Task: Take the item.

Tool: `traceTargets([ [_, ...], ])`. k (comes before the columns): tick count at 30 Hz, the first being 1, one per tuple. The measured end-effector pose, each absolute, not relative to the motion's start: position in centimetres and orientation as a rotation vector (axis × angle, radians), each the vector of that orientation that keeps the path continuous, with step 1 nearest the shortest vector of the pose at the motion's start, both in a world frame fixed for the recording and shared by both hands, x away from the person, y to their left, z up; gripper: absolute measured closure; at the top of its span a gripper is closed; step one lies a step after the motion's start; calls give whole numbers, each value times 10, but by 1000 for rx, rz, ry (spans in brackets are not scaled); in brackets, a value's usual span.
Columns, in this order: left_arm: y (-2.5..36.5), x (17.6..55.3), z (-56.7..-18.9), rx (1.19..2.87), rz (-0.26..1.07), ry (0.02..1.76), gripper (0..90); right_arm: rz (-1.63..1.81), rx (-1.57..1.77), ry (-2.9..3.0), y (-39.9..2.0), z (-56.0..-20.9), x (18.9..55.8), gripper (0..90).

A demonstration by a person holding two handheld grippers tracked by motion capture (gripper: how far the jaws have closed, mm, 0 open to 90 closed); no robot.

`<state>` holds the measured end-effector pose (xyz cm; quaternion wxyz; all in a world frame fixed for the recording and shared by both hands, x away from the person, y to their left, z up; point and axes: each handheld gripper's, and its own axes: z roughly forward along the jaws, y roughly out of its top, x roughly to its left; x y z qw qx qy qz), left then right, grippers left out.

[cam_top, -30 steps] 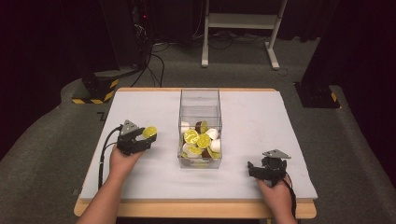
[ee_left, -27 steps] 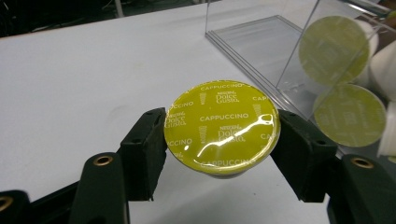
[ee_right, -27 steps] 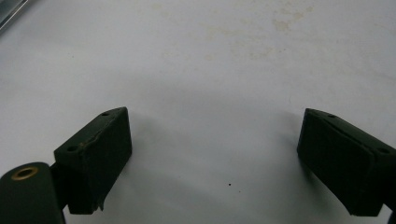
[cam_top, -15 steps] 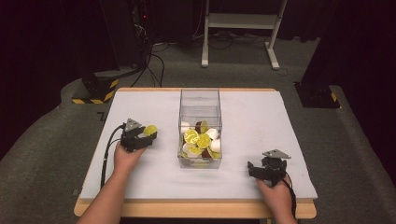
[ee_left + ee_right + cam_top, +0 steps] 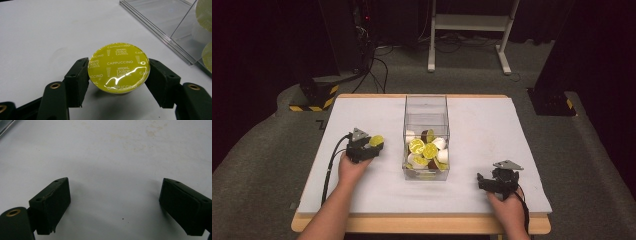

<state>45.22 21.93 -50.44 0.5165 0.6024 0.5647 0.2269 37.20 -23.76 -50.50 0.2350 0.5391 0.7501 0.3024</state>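
The left gripper (image 5: pixel 118 72) grips a yellow capsule (image 5: pixel 119 67) whose "Cappuccino" print reads in its own view; the right gripper (image 5: pixel 113 202) gapes empty.

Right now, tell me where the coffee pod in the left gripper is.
In the high view the coffee pod sits clamped in the left gripper, on the table's left half, just left of the clear box of pods.
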Motion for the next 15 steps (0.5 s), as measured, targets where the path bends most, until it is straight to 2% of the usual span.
traceTargets([
  [10,217,453,-508,1461,543,1356,374,830,1479,2058,-238,-505,372,101],
  [12,216,453,-507,1459,536,1362,325,830,1479,2058,-238,-505,372,101],
  [15,216,451,-506,1471,527,1354,298,830,1479,2058,-238,-505,372,101],
])
